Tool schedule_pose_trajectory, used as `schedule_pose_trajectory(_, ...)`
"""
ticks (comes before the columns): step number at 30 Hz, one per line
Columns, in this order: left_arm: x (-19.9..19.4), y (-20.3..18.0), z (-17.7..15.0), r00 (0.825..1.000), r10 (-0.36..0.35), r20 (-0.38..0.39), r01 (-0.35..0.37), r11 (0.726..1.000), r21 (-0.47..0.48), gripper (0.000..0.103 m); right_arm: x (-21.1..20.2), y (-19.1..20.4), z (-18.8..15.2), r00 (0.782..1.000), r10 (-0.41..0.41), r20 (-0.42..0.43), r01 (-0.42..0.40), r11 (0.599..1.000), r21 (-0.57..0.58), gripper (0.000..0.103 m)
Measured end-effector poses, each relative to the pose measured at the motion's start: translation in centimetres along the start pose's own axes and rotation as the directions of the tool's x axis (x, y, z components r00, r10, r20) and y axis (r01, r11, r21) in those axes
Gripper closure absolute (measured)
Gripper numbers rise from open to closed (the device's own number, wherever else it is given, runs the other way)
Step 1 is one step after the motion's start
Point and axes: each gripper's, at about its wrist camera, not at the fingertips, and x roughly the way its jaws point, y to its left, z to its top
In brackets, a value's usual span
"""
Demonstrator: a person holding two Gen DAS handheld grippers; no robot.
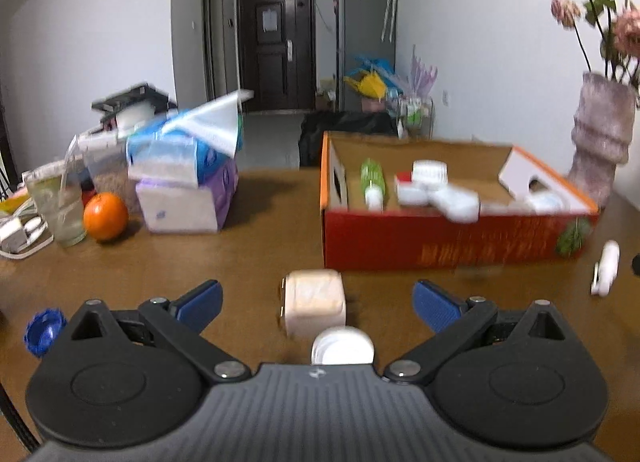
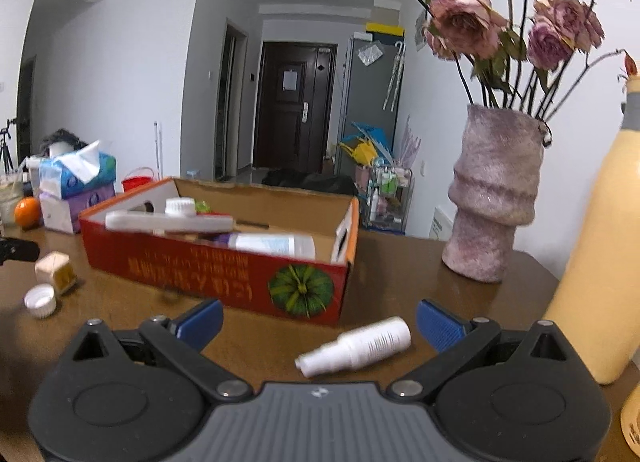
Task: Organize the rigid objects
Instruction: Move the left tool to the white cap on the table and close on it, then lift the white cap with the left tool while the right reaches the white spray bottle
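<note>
The cream cube [image 1: 314, 302] lies on the desk [image 1: 248, 246] between the spread, empty fingers of the left gripper [image 1: 318, 300], with a white cap [image 1: 342, 346] just nearer. A pick-up step is judged in hand; closure on the cube is required next. The right gripper [image 2: 320, 322], likewise open and empty, is positioned over a white spray bottle [image 2: 354, 346] lying on its side. Beyond, the red box [image 1: 440, 242] already holds several bottles. The vase [image 2: 492, 198] and yellow bottle [image 2: 592, 254] crowd the right side.
</note>
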Motion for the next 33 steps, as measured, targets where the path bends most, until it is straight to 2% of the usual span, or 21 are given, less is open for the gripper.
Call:
schedule_pose_trajectory(5,-0.3,0.3,-1.6,0.999,-0.01,-0.035,0.011,1.0,0.023,0.0,-0.7,-0.6,-1.7,0.999,-0.012,-0.045,0.012,1.0,-0.014,0.0)
schedule_pose_trajectory(11,0.7,-0.1,-2.1,0.998,-0.014,-0.06,0.015,0.999,0.03,0.0,-0.1,-1.1,-2.3,0.997,-0.019,-0.077,0.019,1.0,-0.007,0.0)
schedule_pose_trajectory(17,2.1,-0.7,-2.3,0.996,-0.019,-0.09,0.023,0.999,0.04,0.008,0.4,-0.6,-2.5,0.996,-0.012,-0.092,0.01,1.0,-0.023,0.0)
schedule_pose_trajectory(19,2.7,-0.7,-2.2,0.995,-0.022,-0.094,0.025,0.999,0.03,0.017,0.5,-0.6,-2.6,0.996,-0.011,-0.094,0.008,1.0,-0.025,0.0)
schedule_pose_trajectory(22,3.8,-1.1,-2.0,0.99,-0.049,-0.134,0.055,0.998,0.04,0.046,0.7,-0.5,-2.6,0.995,-0.01,-0.098,0.007,1.0,-0.029,0.0)
schedule_pose_trajectory(23,4.1,-1.4,-2.1,0.986,-0.059,-0.156,0.067,0.997,0.048,0.061,0.7,-0.5,-2.6,0.995,-0.009,-0.098,0.007,1.0,-0.028,0.0)
schedule_pose_trajectory(33,2.6,-1.8,-2.2,0.989,-0.107,-0.1,0.114,0.991,0.064,0.062,1.5,-1.5,-2.5,0.994,-0.001,-0.105,-0.001,1.0,-0.015,0.0)
